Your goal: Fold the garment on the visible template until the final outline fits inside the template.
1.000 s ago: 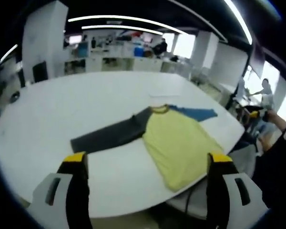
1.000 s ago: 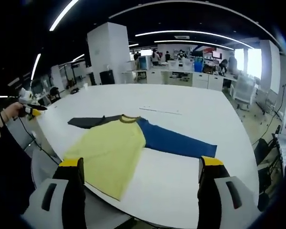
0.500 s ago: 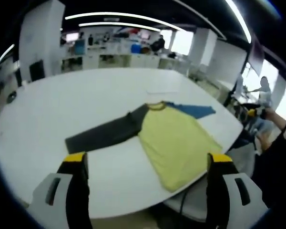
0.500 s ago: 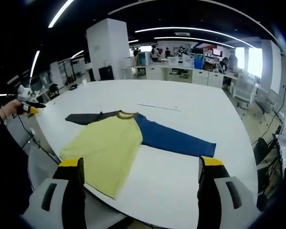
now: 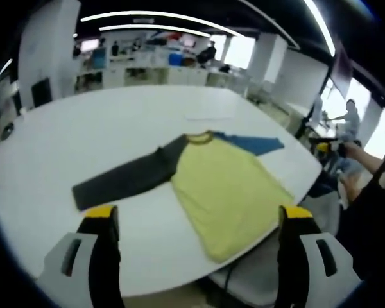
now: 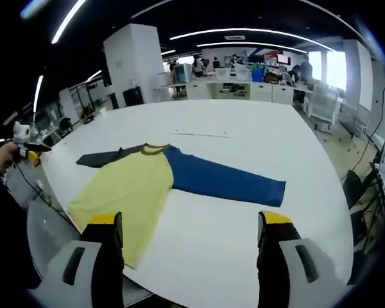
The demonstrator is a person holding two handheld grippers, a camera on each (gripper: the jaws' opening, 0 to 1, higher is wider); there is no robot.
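Both tongs (image 5: 197,218) (image 6: 191,221) wide open, empty, above the shirt (image 5: 228,189).

We find no legible text, label, brand, number or sign on any surface in either gripper view.

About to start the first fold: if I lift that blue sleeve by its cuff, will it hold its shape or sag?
Likely sag: the blue sleeve lies thin and flat on the white table. The yellow body, whose hem reaches the table's edge, may drag along.
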